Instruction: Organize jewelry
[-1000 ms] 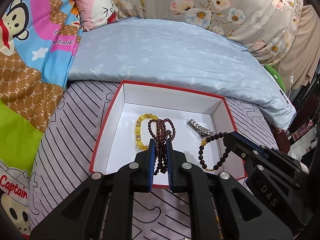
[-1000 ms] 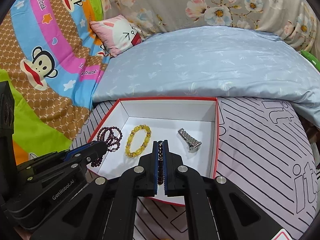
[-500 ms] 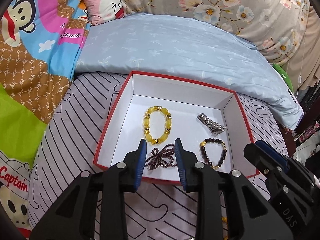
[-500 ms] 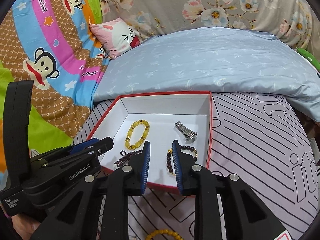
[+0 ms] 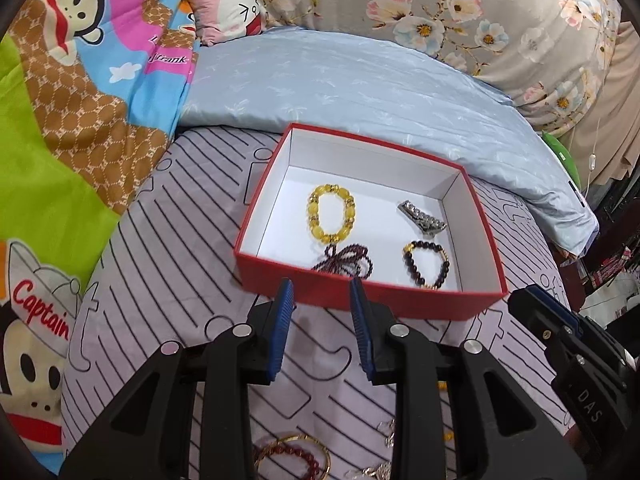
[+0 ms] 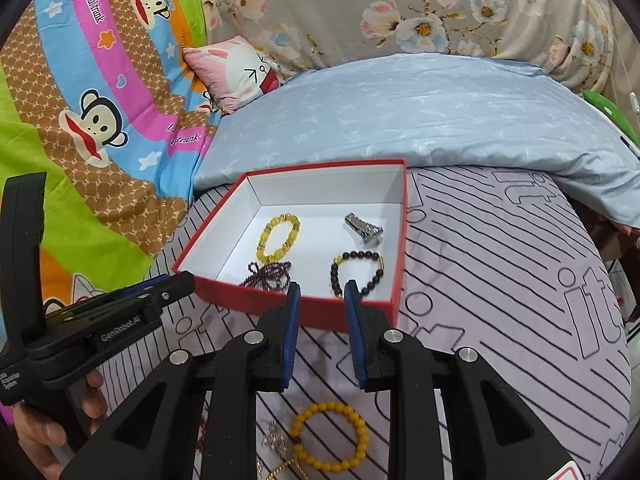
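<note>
**A:** What lies around the red box [image 5: 360, 300] on the bed?

**B:** It sits on a lilac striped sheet [image 5: 180, 240], with a pale blue quilt [image 5: 340, 92] bunched just behind it and a monkey-print blanket [image 5: 80, 100] off to the left. A pink rabbit cushion [image 6: 240, 68] leans against the floral fabric [image 6: 440, 8] at the back.

**A:** And the jewelry?

**B:** Four pieces are on the box's white floor: a yellow bead bracelet [image 5: 331, 218], a silver metal band [image 5: 422, 218] to its right, a tangled dark red bead strand [image 5: 344, 262] against the near wall, and a dark bead bracelet with gold accents [image 5: 426, 264] near the right corner.

**A:** Are the grippers holding any of it?

**B:** No. The left gripper [image 5: 322, 292] has its blue pads spread with nothing between them, tips in front of the box's near wall. The right gripper [image 6: 322, 294] is spread likewise and empty, also just outside that wall.

**A:** Does anything block the view?

**B:** The near wall hides the lower part of the red strand in both views, and each gripper's black frame covers the sheet below it.

**A:** What does one camera catch that the other misses?

**B:** The right wrist view shows an orange-yellow bead bracelet [image 6: 330, 438] on the sheet between its arms, a small silvery piece [image 6: 278, 442] touching it, and the person's hand [image 6: 44, 436] on the left gripper's handle. The left wrist view shows a red bead bracelet with a gold ring [image 5: 292, 456] loose on the sheet, and the right gripper's side at its right edge.
</note>
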